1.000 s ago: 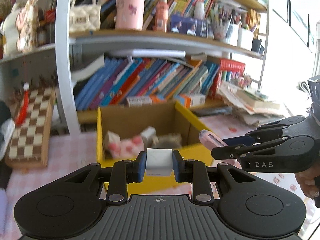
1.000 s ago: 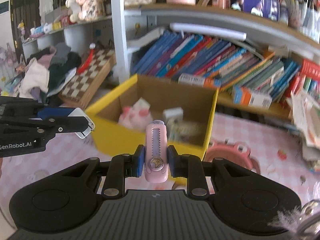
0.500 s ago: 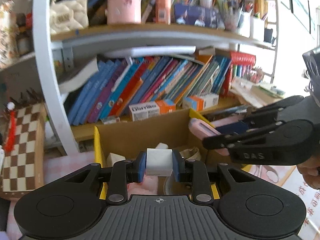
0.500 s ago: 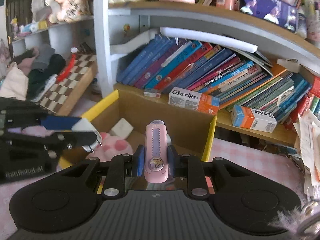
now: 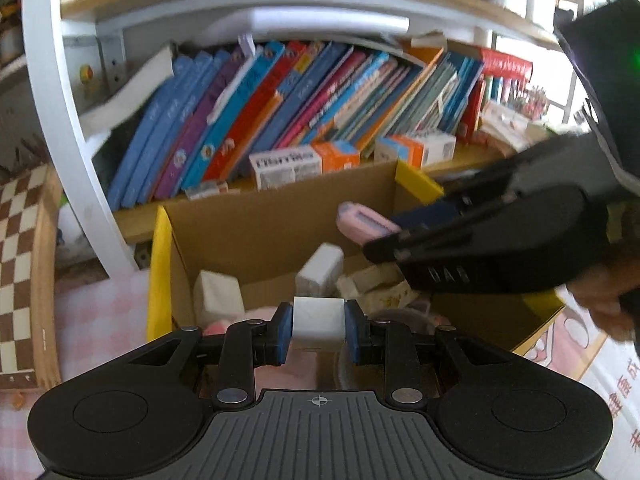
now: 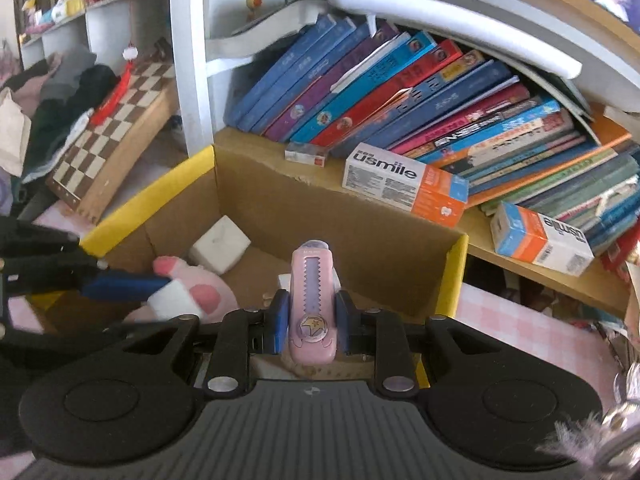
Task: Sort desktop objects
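My left gripper (image 5: 318, 326) is shut on a white cube (image 5: 318, 322) and holds it over the open cardboard box with yellow flaps (image 5: 160, 240). My right gripper (image 6: 310, 320) is shut on a pink utility knife (image 6: 310, 300) above the same box (image 6: 456, 276). The right gripper also shows in the left wrist view (image 5: 384, 240), with the knife (image 5: 360, 226) over the box's right side. The left gripper shows in the right wrist view (image 6: 160, 292), low over a pink plush toy (image 6: 200, 288) in the box. White blocks (image 5: 320, 268) lie inside.
A bookshelf with leaning books (image 6: 400, 96) stands right behind the box. Toothpaste boxes (image 6: 404, 184) lie on its lowest shelf. A chessboard (image 6: 116, 128) leans at the left beside a clothes pile. The table has a pink checked cloth (image 6: 520, 320).
Both grippers have moved forward and down over the box, each still holding its object. The box and the bookshelf now look much closer.
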Available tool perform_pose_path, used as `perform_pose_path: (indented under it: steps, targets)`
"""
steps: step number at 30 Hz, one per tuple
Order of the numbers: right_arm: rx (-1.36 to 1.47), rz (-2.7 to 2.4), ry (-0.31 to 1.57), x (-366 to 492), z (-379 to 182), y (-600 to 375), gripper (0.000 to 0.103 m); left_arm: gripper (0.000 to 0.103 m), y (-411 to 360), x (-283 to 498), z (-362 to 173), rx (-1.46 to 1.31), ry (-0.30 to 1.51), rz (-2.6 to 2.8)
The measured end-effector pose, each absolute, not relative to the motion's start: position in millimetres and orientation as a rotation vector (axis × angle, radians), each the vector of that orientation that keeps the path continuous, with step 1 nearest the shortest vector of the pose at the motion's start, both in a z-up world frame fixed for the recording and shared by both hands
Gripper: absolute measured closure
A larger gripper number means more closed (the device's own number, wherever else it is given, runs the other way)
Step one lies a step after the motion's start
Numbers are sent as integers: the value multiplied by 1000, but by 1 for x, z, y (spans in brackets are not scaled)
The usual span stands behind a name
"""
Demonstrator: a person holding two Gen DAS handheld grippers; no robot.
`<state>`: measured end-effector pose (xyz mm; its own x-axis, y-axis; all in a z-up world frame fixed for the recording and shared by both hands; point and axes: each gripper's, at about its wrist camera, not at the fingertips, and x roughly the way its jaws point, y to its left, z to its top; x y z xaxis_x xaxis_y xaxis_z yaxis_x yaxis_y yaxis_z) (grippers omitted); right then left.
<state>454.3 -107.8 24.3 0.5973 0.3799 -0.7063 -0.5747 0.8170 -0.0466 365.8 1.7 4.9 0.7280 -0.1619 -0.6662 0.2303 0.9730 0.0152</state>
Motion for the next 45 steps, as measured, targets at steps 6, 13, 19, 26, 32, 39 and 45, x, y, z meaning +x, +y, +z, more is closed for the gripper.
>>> perform_pose_path:
  steps: [6, 13, 19, 26, 32, 39, 45]
  targets:
    - [-297, 601, 810, 481, 16, -89, 80, 77, 0, 371, -2, 110, 759, -234]
    - [-316, 645, 892, 494, 0, -70, 80, 76, -5, 376, -4, 130, 772, -248]
    - [-305, 651, 927, 498, -7, -70, 79, 71, -6, 379, -9, 137, 783, -254]
    - [-265, 654, 893, 494, 2, -80, 51, 47, -6, 374, -6, 156, 759, -237]
    - [-204, 611, 832, 478, 22, -95, 31, 27, -4, 363, 7, 175, 697, -216]
    - [-128, 546, 729, 449, 50, -114, 26, 22, -4, 338, 26, 205, 622, -191]
    - [-87, 499, 640, 412, 71, -131, 24, 18, -1, 300, 43, 205, 560, -169]
